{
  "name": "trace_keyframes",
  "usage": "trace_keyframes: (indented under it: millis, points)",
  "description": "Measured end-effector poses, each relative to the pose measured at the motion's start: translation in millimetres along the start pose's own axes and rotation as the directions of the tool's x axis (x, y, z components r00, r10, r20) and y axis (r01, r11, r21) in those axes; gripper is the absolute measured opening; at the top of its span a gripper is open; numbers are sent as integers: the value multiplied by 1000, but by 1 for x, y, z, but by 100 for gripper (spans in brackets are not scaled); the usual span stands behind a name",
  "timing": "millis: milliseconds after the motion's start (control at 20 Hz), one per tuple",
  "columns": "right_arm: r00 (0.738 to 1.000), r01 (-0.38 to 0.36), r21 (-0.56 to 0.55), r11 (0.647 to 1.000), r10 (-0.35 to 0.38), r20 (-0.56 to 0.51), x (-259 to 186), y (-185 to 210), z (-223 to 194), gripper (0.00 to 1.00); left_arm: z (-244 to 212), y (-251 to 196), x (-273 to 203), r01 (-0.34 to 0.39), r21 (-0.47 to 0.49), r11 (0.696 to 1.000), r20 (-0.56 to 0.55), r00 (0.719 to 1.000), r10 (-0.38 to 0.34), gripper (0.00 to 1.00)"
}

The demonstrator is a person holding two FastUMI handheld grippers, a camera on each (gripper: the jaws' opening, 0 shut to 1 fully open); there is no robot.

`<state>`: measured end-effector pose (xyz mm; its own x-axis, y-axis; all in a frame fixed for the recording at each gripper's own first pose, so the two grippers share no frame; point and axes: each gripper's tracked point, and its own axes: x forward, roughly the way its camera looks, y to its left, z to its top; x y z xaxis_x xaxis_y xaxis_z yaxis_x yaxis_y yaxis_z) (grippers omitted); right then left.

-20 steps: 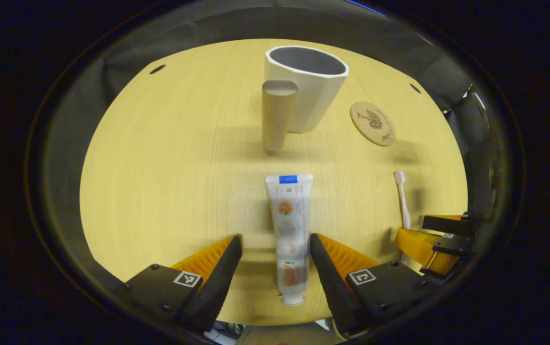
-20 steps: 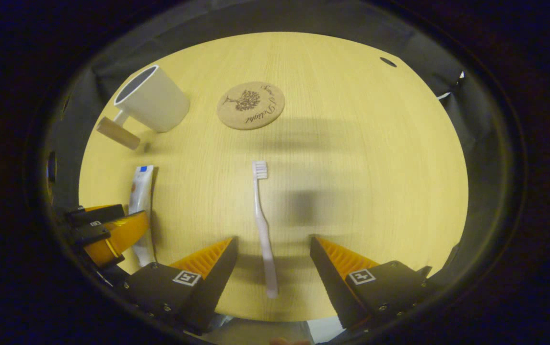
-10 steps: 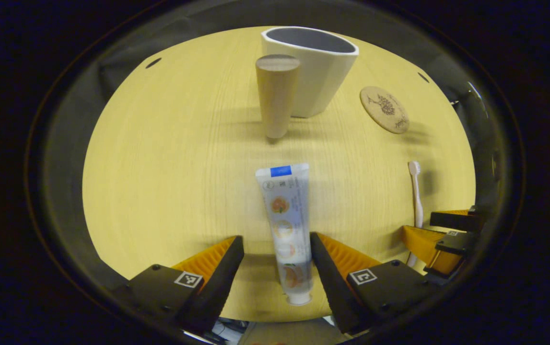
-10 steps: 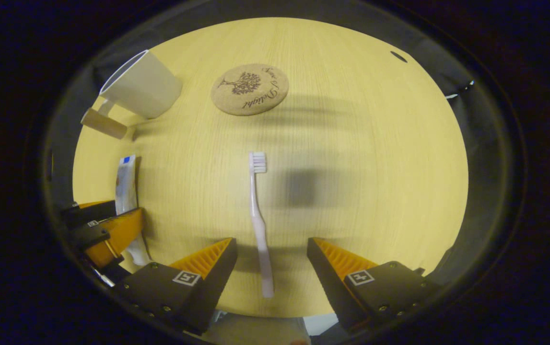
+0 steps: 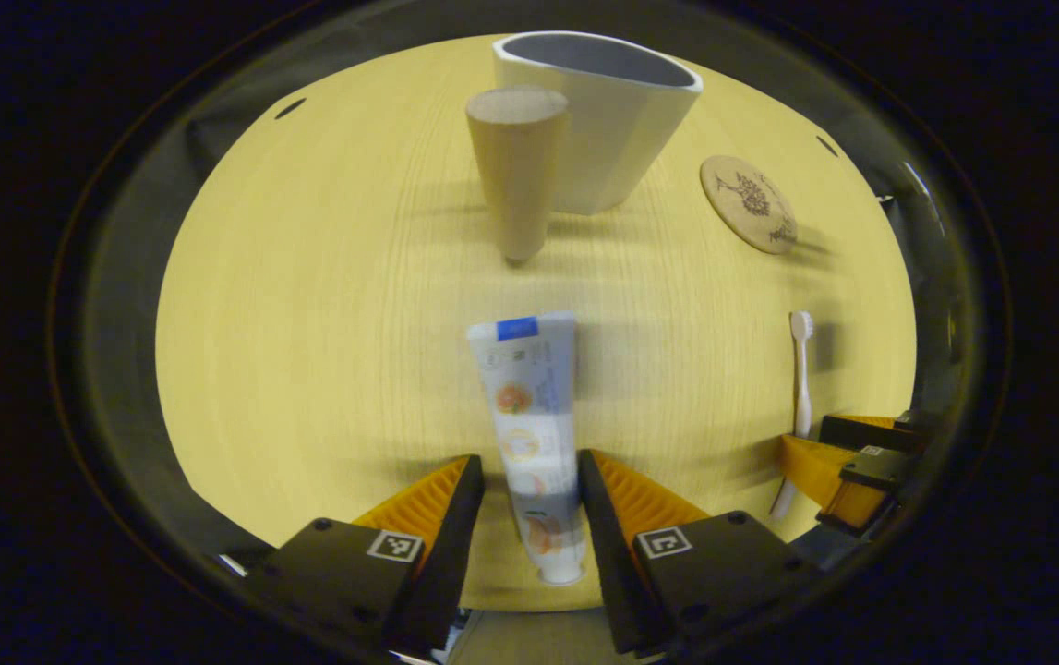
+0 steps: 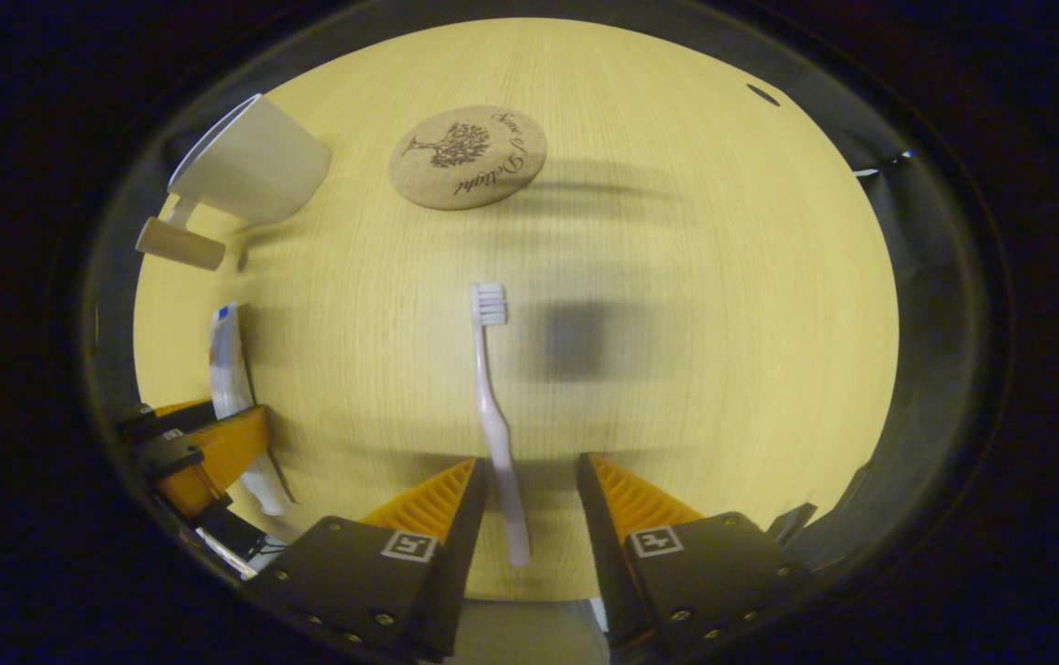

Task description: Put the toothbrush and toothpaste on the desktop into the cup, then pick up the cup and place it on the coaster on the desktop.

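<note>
The white toothpaste tube (image 5: 529, 406) lies flat on the desktop, cap end toward me, between the fingers of my left gripper (image 5: 529, 462). The jaws are narrowed around it; the right finger touches the tube, with a thin gap on the left. The pale pink toothbrush (image 6: 490, 388) lies with its bristles pointing away and its handle between the fingers of my right gripper (image 6: 531, 466), close to the left finger and clear of the right one. A white cup (image 5: 603, 111) with a wooden handle (image 5: 515, 166) stands beyond the tube. The round cork coaster (image 6: 467, 157) lies beyond the brush.
All of this sits on the light wooden desktop (image 6: 723, 277). The cup (image 6: 252, 171) is left of the coaster. The two grippers work side by side, the left one (image 6: 206, 448) near the right gripper view's left edge. Black cloth walls surround the table.
Both grippers have moved forward and down over their objects, and both pairs of jaws have narrowed. The toothpaste tube has tilted slightly against the left gripper's right finger.
</note>
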<state>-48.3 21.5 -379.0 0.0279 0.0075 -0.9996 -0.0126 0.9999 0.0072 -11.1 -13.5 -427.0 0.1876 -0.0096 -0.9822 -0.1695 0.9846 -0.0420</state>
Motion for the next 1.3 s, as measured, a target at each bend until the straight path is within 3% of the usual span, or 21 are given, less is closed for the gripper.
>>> trace_keyframes:
  millis: [50,150,200,250,350,400,800,1300]
  points:
    - [1000,5,1,1000,-5,-7,-2,-3,-1,53,-1,-1,0,0,0,1000,-2,1000,0,57]
    - [1000,16,32,999,-16,0,-2,-7,2,30,-2,-5,0,2,-1,1000,-11,1000,-3,51]
    - [1000,9,42,999,-9,-13,-1,-7,-2,11,-1,-5,2,4,7,1000,-1,1000,-4,46]
    - [1000,4,41,999,-3,-17,-2,-7,-1,11,-3,-6,2,3,2,1000,-9,1000,-3,41]
    - [1000,-1,35,999,2,-16,-1,-7,-1,11,-2,-5,1,6,-5,1000,2,1000,-5,40]
    - [1000,-3,30,1000,3,-18,-1,-7,-2,11,-2,-5,-1,6,-4,1000,1,1000,-6,30]
    - [1000,-12,37,999,12,-11,-1,-8,2,10,-7,1,-15,13,-16,1000,17,1000,-13,31]
    - [1000,-21,35,999,21,-6,-1,-8,5,10,33,-12,-127,20,34,999,190,982,-26,31]
